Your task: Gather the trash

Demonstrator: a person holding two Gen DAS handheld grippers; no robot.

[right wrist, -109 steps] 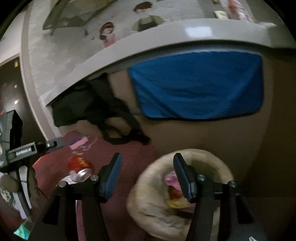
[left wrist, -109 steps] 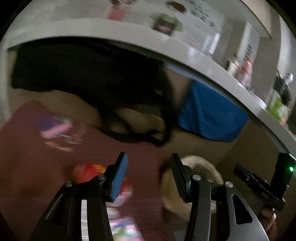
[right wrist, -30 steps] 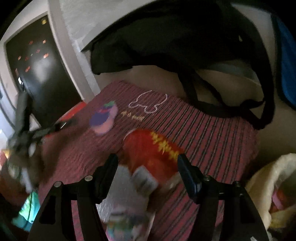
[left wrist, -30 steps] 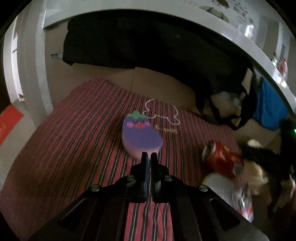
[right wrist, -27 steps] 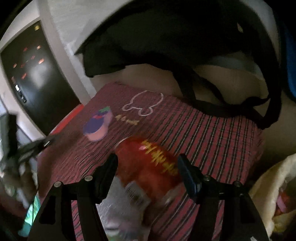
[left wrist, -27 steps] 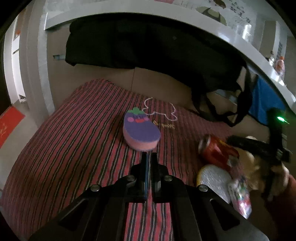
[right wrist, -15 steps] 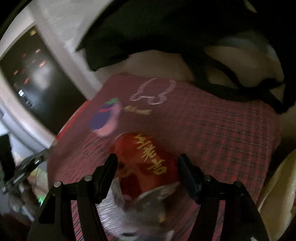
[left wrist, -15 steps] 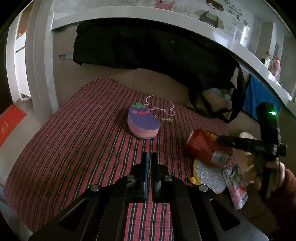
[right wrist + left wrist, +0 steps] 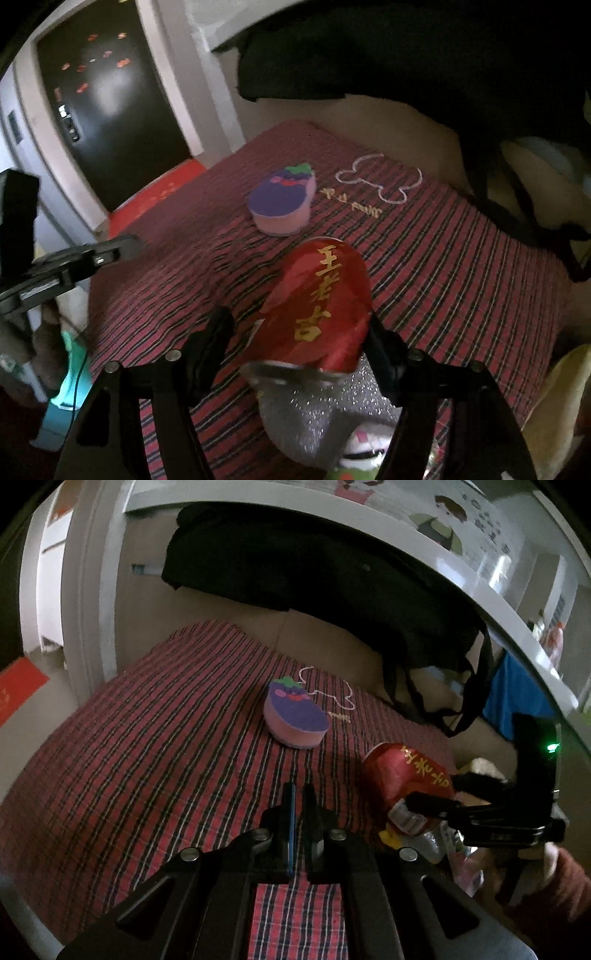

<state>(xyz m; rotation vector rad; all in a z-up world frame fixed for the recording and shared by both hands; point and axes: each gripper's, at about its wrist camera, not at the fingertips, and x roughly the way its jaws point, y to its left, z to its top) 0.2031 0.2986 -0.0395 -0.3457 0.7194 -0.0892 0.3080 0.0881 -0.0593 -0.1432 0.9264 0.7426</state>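
Note:
A red can with gold characters (image 9: 321, 302) lies on the red striped cloth (image 9: 461, 280). My right gripper (image 9: 299, 332) is open, with one finger on each side of the can, not closed on it. The can also shows in the left wrist view (image 9: 406, 775), with the right gripper (image 9: 436, 794) at it. My left gripper (image 9: 298, 805) is shut and empty above the cloth (image 9: 147, 760), left of the can. A purple eggplant sponge (image 9: 295, 714) lies farther back; it shows in the right wrist view too (image 9: 282, 201).
A silver glittery wrapper (image 9: 325, 413) and other packets lie under the can's near end. A cream bag (image 9: 554, 406) sits at the right edge. A black bag (image 9: 332, 565) hangs over the backrest. A blue cloth (image 9: 517, 698) is at the right.
My right gripper has moved in over the red can, which now sits between its open fingers. My left gripper has drawn back, staying shut.

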